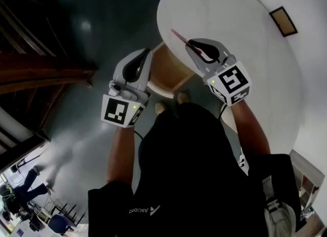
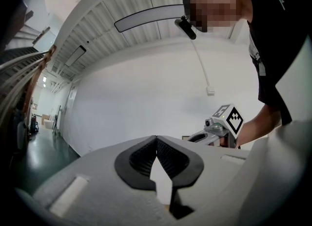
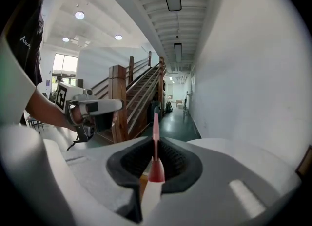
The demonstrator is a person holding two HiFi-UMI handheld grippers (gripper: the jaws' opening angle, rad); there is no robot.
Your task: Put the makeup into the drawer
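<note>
Pink makeup stick pinched in the right gripper, over the table edge.

The right gripper point(image 1: 191, 44) is clenched on a thin pink makeup stick point(image 1: 178, 36), which juts past the jaw tips above the rim of the round white table point(image 1: 245, 11). The left gripper point(image 1: 146, 56) is closed on nothing, its pads meeting at the tips. Lower down between them sits a wooden box-like unit point(image 1: 168, 72), I'd guess the drawer. To do this well, I'd hold the pinch firm, angle the stick downward and let go only once it is well inside. I count two grippers, one stick, one table, one wooden unit.
</note>
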